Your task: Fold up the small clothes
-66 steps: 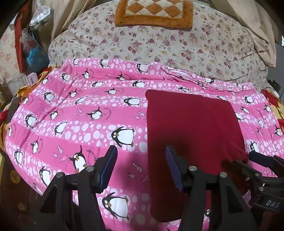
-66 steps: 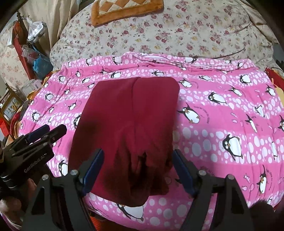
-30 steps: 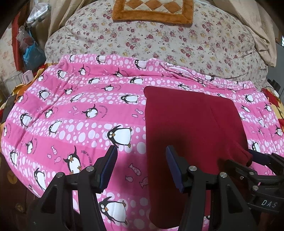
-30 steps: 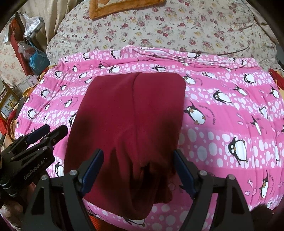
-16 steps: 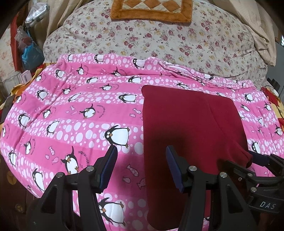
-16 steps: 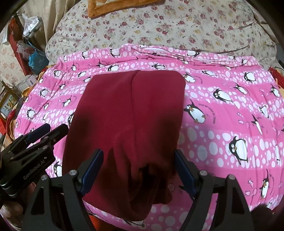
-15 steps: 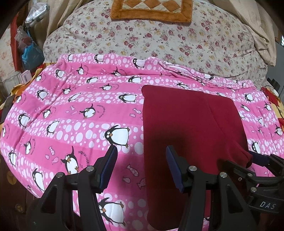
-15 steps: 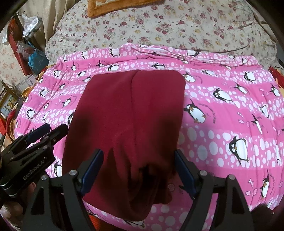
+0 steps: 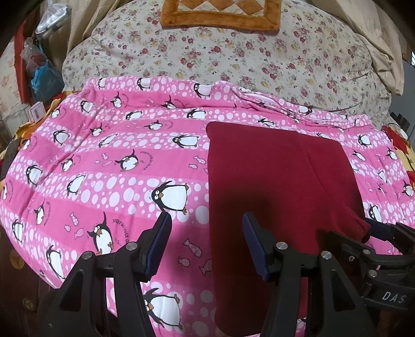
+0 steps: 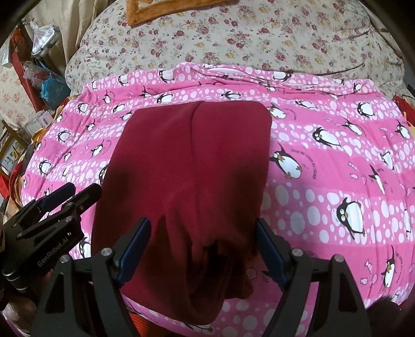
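A dark red garment (image 9: 275, 181) lies folded lengthwise on a pink penguin blanket (image 9: 116, 166); it also shows in the right wrist view (image 10: 192, 166), with a lengthwise crease down its middle. My left gripper (image 9: 206, 243) is open and empty, over the garment's left edge near its near end. My right gripper (image 10: 202, 248) is open, its fingers astride the garment's bunched near end. Whether the pads touch the cloth is unclear. Each gripper shows in the other's view: the right one (image 9: 384, 233) and the left one (image 10: 70, 191).
A flowered quilt (image 9: 233, 57) is heaped behind the pink blanket, with an orange checked cushion (image 9: 220, 10) on top. Bags and boxes (image 10: 44, 77) crowd the left side. The blanket (image 10: 337, 168) lies wide to both sides of the garment.
Both grippers have moved slightly forward over the bed, so the garment sits a little lower and nearer in both views. Both stay open. The garment has not moved.
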Motion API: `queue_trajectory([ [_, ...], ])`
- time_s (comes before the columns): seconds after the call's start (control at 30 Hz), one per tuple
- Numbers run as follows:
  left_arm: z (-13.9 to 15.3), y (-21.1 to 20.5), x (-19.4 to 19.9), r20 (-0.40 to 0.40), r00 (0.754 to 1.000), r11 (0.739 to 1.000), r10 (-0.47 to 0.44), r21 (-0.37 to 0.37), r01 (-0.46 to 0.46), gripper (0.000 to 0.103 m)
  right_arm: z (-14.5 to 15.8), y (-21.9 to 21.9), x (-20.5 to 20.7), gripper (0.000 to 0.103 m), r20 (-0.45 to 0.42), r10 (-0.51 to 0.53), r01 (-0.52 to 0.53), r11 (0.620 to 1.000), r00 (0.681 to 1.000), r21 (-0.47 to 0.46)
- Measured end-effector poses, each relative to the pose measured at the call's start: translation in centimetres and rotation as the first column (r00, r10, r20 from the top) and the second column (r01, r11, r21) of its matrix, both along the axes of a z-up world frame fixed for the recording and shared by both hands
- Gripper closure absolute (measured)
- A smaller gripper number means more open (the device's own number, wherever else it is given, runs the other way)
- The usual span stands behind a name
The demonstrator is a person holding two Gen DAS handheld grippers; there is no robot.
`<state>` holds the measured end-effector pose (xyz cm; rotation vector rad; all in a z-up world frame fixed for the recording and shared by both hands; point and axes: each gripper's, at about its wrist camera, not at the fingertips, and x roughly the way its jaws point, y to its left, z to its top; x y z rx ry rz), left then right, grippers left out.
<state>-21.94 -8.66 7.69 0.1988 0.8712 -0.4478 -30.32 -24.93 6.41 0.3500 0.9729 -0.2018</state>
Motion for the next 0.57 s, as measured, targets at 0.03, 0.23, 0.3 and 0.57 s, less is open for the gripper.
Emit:
queue_trajectory([
  [0.03,0.0,0.0,0.0,0.000,1.000,1.000,0.000,0.000,0.000,0.067,0.0,0.0,0.1,0.019,0.000,0.000,0.000,1.000,1.000,0.000],
  [0.23,0.0,0.0,0.0,0.001,1.000,1.000,-0.001,-0.002,0.001,0.067,0.0,0.0,0.2,0.019,0.001,-0.001,0.001,1.000,1.000,0.000],
  [0.3,0.0,-0.1,0.0,0.003,1.000,1.000,-0.006,-0.005,0.006,0.067,0.1,0.0,0.3,0.019,-0.002,-0.001,0.001,1.000,1.000,-0.001],
  [0.57,0.4,1.0,2.3,-0.027,0.999,0.998,-0.023,-0.060,0.021,0.067,1.3,-0.9,0.2,0.019,0.039,0.010,-0.011,1.000,0.999,0.003],
])
